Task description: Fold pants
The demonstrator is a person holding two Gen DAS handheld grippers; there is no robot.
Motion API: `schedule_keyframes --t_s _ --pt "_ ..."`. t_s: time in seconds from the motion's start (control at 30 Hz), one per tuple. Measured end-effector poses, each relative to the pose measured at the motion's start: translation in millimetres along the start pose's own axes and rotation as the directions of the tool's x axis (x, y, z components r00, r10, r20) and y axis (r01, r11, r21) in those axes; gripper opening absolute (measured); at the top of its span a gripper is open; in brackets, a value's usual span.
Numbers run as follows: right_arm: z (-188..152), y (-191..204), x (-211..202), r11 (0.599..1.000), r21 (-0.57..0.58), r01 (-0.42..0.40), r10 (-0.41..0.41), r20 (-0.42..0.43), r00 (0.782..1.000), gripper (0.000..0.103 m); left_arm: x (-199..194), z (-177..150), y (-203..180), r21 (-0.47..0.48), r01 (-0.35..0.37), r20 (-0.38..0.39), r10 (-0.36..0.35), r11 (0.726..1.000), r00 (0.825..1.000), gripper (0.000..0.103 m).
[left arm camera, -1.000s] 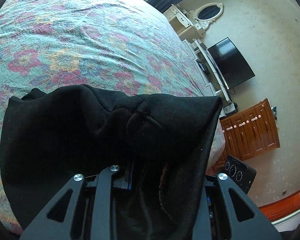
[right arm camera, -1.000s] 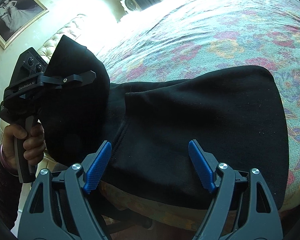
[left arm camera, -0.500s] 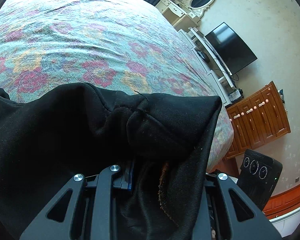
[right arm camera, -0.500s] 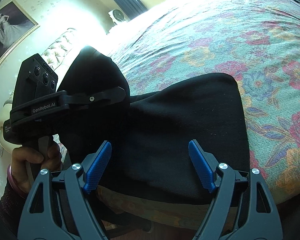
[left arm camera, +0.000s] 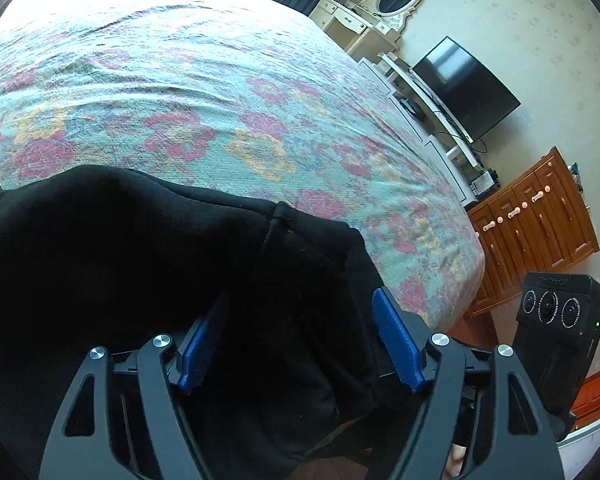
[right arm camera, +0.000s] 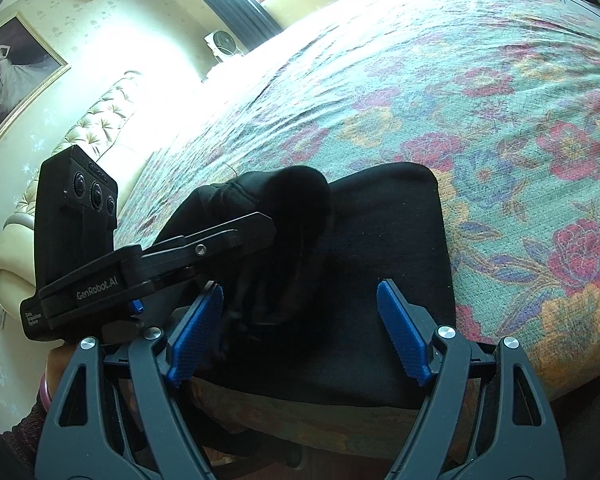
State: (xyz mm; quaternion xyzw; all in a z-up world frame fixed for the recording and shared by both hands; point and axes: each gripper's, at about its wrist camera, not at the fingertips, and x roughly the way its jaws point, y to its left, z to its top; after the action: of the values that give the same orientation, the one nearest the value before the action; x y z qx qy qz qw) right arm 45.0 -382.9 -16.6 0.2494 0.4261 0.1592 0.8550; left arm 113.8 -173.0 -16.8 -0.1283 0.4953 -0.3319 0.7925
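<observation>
Letting go of the fold near the bed's edge

My left tongs point(left arm camera: 300, 338) are opening around the black fabric pants point(left arm camera: 120, 264); right tongs point(right arm camera: 298, 332) apart, empty. Judged: that bunched fold point(right arm camera: 284, 200) could flop open or slide off the floral bedspread point(right arm camera: 500, 120).

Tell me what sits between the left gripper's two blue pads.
Black pants fabric. In the left wrist view a bunched fold lies between the left gripper pads while its jaws are opening; neither pad presses on the cloth.

Floral bedspread point(left arm camera: 204, 92), television point(left arm camera: 466, 88), wooden cabinet point(left arm camera: 540, 220), framed picture point(right arm camera: 14, 76).
</observation>
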Motion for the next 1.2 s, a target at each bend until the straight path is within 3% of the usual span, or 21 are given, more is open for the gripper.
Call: schedule_keyframes --t_s 0.13,0.2,0.23,0.37,0.43,0.57,0.7,0.83,0.87,0.93,1.0,1.2 --pt "3 -6 -9 1.0 0.027 -0.003 0.003 0.011 1.0 0.079 -13 -1 0 -0.019 0.021 0.048 -0.02 1.0 0.999 0.073" --pt "5 -7 -16 0.999 0.04 -0.018 0.018 0.022 1.0 0.081 -32 -3 5 -0.026 0.003 0.11 0.0 1.0 0.994 0.074" --pt "7 -7 -18 0.998 0.046 -0.033 0.032 0.027 0.999 0.086 -45 -4 9 -0.029 -0.023 0.15 0.027 0.999 0.988 0.08" --pt "18 -8 -14 0.993 0.074 -0.095 0.094 0.022 0.995 0.089 -95 -13 36 -0.064 -0.185 0.283 0.196 0.981 0.939 0.085" --pt "24 -7 -5 0.992 0.081 -0.1 0.1 0.004 0.995 0.089 -114 -17 58 -0.101 -0.27 0.297 0.287 0.958 0.911 0.085" --pt "31 -6 19 0.992 0.087 -0.088 0.092 -0.046 0.995 0.089 -141 -33 109 -0.223 -0.337 0.289 0.392 0.915 0.873 0.085" --pt "28 11 45 0.992 0.048 -0.112 0.118 -0.138 0.983 0.089 -149 -49 150 -0.324 -0.321 0.27 0.412 0.89 0.87 0.085" --pt "22 30 62 0.994 -0.01 -0.113 0.109 -0.192 0.975 0.087 -141 -56 164 -0.357 -0.297 0.239 0.394 0.886 0.887 0.085" --pt "21 35 66 0.994 -0.024 -0.108 0.101 -0.203 0.974 0.083 -139 -56 165 -0.36 -0.292 0.234 0.389 0.886 0.891 0.085" --pt "16 39 74 0.995 -0.042 -0.088 0.076 -0.228 0.971 0.041 -135 -57 164 -0.359 -0.286 0.227 0.38 0.889 0.897 0.085" --pt "14 40 76 0.997 -0.068 -0.039 0.023 -0.226 0.974 0.021 -134 -59 163 -0.355 -0.284 0.222 0.375 0.891 0.9 0.085" --pt "21 34 51 0.992 -0.025 -0.121 0.116 -0.15 0.982 0.013 -135 -57 158 -0.342 -0.268 0.229 0.356 0.901 0.906 0.085"
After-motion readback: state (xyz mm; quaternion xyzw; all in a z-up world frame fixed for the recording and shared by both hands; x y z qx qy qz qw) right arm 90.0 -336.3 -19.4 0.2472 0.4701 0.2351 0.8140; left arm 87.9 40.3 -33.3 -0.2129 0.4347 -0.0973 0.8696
